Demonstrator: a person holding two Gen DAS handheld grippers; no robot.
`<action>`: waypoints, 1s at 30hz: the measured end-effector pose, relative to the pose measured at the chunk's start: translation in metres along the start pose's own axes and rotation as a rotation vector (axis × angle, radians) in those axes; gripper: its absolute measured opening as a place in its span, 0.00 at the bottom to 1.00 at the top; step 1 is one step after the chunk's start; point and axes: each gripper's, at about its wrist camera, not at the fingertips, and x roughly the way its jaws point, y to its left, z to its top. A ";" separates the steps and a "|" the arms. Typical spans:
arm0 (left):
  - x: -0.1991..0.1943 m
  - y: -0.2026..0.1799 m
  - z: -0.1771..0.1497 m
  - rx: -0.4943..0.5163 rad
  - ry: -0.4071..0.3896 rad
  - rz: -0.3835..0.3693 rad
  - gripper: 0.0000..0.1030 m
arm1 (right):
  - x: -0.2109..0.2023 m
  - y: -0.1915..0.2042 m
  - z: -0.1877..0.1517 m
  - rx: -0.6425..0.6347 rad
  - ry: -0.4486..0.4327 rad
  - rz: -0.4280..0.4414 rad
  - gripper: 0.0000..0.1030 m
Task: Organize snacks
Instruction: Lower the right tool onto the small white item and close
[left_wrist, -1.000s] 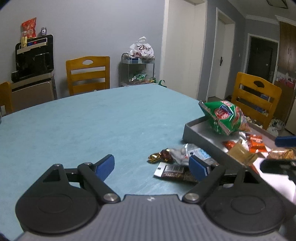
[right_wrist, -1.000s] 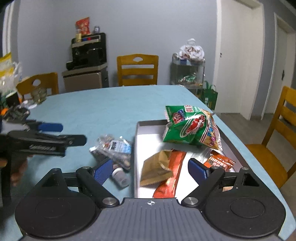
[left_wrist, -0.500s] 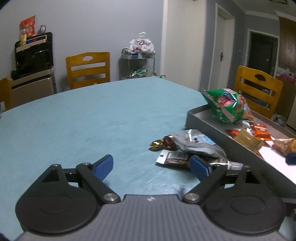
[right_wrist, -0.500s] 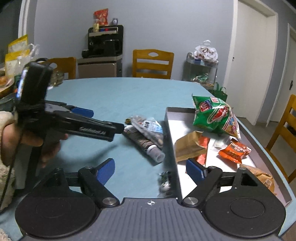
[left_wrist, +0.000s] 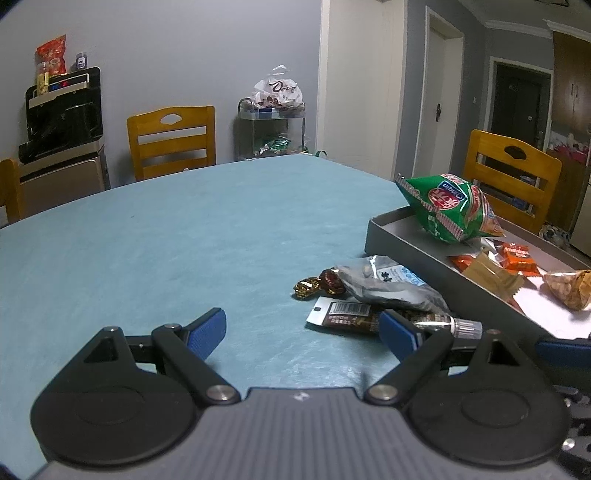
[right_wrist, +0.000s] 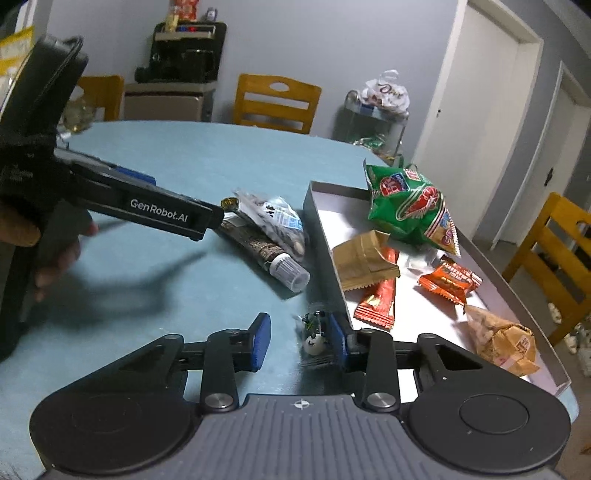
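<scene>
The right gripper (right_wrist: 299, 341) hangs low over the blue worktop (right_wrist: 207, 158) just outside the grey tray (right_wrist: 318, 216), its jaws having just been closing; a small clear-wrapped candy (right_wrist: 314, 332) sits between them against the right pad, while the left pad stands clear of it, so nothing is clamped. The left gripper (left_wrist: 303, 328), jaws wide apart and empty, points at a loose pile beside the tray: a silver packet (left_wrist: 388, 286), a brown tube (left_wrist: 391, 319) and two foil candies (left_wrist: 319, 284). Inside the tray lie a green chip bag (right_wrist: 410, 205), a tan sachet (right_wrist: 364, 258), orange wrappers (right_wrist: 448, 280) and a nut packet (right_wrist: 502, 338).
</scene>
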 end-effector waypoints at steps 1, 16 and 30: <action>0.000 0.000 0.000 0.000 0.000 -0.003 0.88 | 0.002 0.001 0.000 -0.013 0.003 -0.008 0.34; 0.003 0.002 -0.002 -0.011 0.011 -0.025 0.88 | 0.015 0.000 0.009 0.025 0.049 0.107 0.20; 0.004 -0.003 -0.005 0.013 0.022 -0.061 0.88 | 0.021 -0.002 0.003 0.044 -0.006 0.123 0.15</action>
